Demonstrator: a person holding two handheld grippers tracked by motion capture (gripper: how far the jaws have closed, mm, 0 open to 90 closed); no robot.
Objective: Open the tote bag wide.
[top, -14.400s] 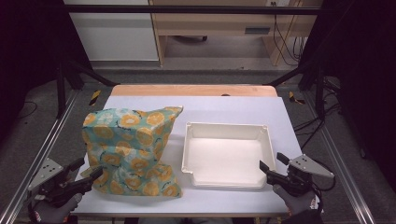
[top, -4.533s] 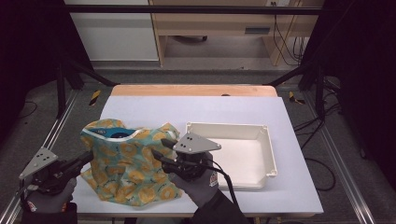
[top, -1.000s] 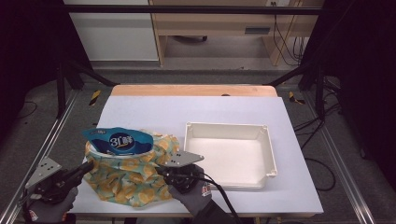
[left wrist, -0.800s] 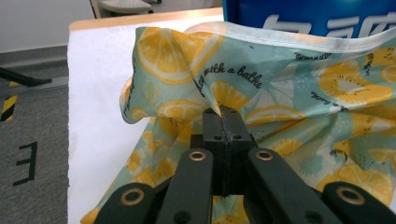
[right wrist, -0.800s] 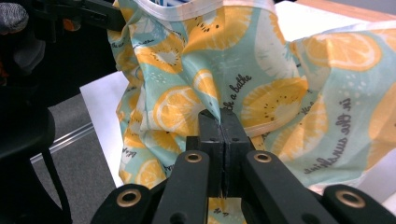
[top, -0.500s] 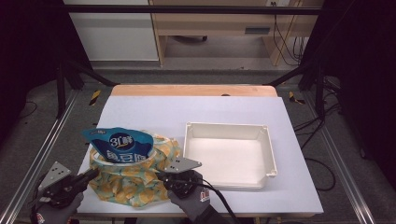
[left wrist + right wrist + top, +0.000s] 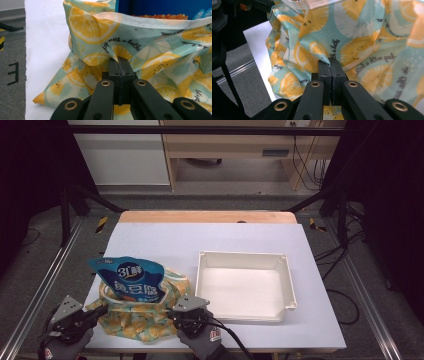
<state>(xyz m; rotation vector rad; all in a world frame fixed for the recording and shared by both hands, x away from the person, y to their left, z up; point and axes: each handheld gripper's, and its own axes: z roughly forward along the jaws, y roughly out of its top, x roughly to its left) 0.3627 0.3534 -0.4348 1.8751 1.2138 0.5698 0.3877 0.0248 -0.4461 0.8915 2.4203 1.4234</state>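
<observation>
Peeling lemon-print bag (image 7: 142, 322) down, both grippers (image 7: 100, 311) (image 7: 172, 314) clamped on cloth; blue pouch (image 7: 131, 280) half bared, lower left; white tray (image 7: 245, 287) unfilled

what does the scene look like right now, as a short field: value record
work in hand: pulling a cloth bag down off a blue pouch
cloth bag: lemon print, bunched low at the near left of the table
blue pouch: stands upright inside the bag, its upper part bared
left tongs: shut on the bag's fabric, left side
right tongs: shut on the bag's fabric, right side
white tray: to the right of the bag, nothing in it
table: white top
</observation>
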